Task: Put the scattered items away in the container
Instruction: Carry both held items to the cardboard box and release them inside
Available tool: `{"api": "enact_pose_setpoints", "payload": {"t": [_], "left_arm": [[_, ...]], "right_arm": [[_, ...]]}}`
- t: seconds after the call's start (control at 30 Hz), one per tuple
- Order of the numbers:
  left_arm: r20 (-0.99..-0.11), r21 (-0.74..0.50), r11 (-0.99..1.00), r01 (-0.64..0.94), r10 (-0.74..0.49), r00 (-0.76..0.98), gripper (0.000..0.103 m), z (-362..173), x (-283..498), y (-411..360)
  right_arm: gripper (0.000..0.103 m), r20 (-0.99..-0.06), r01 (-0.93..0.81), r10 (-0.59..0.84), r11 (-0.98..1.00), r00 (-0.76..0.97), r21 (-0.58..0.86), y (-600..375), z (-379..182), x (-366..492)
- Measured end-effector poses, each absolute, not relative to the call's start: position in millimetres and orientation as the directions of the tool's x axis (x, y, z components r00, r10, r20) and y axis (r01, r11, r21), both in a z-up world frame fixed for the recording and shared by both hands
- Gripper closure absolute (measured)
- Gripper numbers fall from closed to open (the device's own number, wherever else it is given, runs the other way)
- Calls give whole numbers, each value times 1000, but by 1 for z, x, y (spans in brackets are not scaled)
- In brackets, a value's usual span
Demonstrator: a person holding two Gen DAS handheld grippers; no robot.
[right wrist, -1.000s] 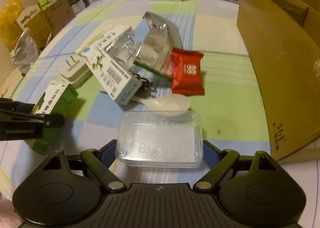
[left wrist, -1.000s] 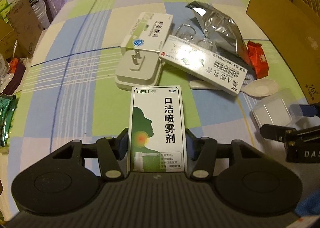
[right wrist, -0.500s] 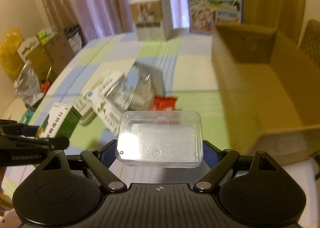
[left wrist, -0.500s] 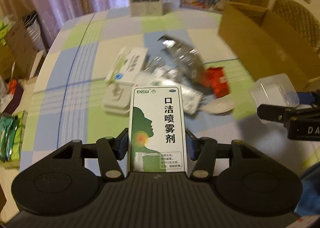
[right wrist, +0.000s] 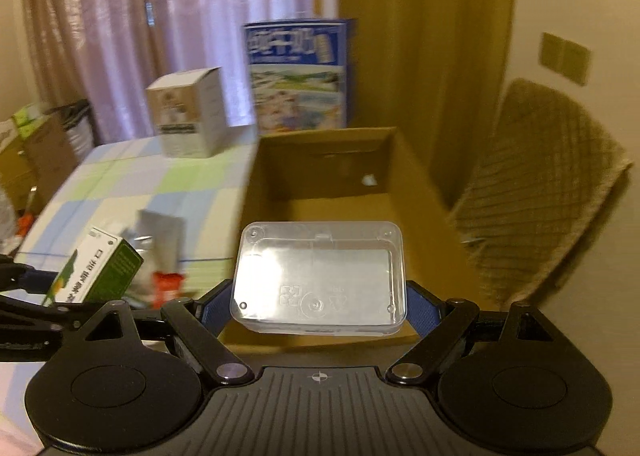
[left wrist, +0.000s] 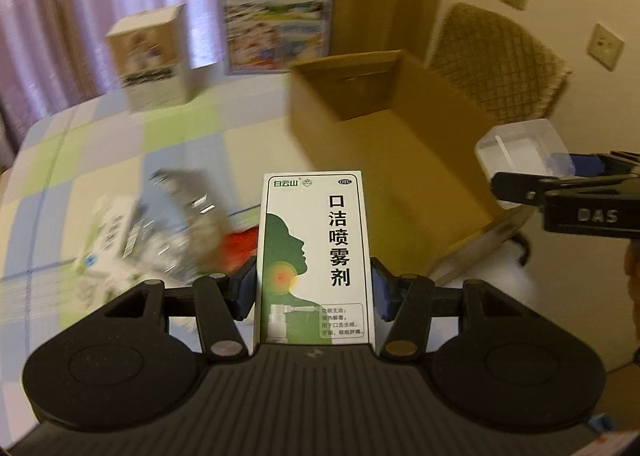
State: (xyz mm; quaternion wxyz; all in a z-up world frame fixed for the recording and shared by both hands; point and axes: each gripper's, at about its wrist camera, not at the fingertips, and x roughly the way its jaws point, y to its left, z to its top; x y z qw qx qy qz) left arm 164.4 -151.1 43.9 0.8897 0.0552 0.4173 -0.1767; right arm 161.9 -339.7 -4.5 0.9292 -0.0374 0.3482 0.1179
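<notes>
Left gripper holds the spray box between its fingers, raised above the table. Right gripper holds the plastic case between its fingers, directly before the open cardboard box; in its view the left gripper with the spray box lies to the left. Cardboard box stands on the table's right side, a chair to its right. Behind it stands a milk carton, a smaller carton left of that, both at the table's far edge. Foil pouch, flat packet and snack wrapper lie clustered on the table left of the cardboard box.
</notes>
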Motion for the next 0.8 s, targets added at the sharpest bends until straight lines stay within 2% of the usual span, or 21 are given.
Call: {"api": "enact_pose_setpoints", "payload": {"t": [0.27,0.8], "left_arm": [[-756,-98,899,427,-346,555,52,46,201,-224],[-755,-161,884,439,-396,523,52,39,243,-263]], "right_arm": [[18,-671,-215,146,976,727,-21,-383,-13,186],[19,-689,-181,144,983,710,19,-400,-36,214]]}}
